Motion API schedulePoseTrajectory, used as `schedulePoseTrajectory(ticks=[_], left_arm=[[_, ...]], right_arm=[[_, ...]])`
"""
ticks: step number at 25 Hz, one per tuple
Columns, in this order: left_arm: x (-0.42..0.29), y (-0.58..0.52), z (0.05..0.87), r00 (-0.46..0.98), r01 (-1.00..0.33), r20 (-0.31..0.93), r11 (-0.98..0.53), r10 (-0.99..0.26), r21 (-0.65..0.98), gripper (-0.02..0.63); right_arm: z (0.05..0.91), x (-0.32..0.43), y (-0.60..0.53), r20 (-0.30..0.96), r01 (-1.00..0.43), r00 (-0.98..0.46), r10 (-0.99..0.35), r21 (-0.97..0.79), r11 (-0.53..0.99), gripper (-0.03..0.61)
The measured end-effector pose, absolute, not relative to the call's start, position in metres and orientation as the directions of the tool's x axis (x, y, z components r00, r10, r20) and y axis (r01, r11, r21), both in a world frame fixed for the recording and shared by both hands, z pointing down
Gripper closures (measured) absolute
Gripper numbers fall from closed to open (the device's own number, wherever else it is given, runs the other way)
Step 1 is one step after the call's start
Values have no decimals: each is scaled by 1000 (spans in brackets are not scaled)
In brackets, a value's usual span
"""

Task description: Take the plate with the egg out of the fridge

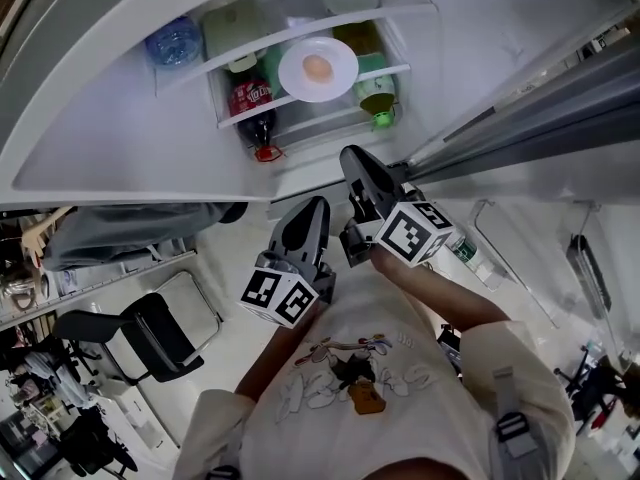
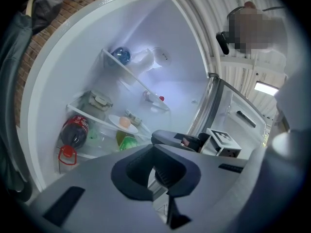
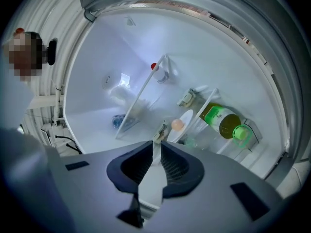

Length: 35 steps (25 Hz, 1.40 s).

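A white plate [image 1: 340,56] with a pale egg [image 1: 317,67] on it sits on a clear shelf inside the open fridge [image 1: 120,138]. The left gripper view shows the plate [image 2: 116,125] and egg [image 2: 125,122] left of centre; the right gripper view shows the plate [image 3: 187,116] edge-on with the egg [image 3: 177,124]. My left gripper [image 1: 315,206] [image 2: 154,166] hangs in front of the fridge's lower edge, jaws together, empty. My right gripper [image 1: 352,155] [image 3: 156,152] is slightly nearer the shelf, below and right of the plate, also shut and empty.
A cola bottle [image 1: 255,103] with a red cap stands left of the plate, and a green-capped bottle [image 1: 377,93] stands to its right. A blue bottle [image 1: 175,40] lies on the shelf above. The open fridge door [image 1: 540,118] is on the right and a black chair [image 1: 150,333] behind left.
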<state>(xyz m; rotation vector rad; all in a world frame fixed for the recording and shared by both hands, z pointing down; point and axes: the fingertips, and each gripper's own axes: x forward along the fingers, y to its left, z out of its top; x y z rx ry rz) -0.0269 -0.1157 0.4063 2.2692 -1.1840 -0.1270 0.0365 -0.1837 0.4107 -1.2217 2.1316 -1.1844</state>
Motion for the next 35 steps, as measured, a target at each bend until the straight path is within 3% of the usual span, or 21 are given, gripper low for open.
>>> schedulePoseTrajectory(ticks=[19,35], left_arm=[[-36,-123,403,579,-739,159,-433,-799,516,618],[-40,-127,407,579,-742,182,-422,-795,521,618]], right_arm=[[428,32,-228,55,-316,-552,-832,-937,147,515],[455,38,-268,113,-255,-510,-853,-967,24,508]])
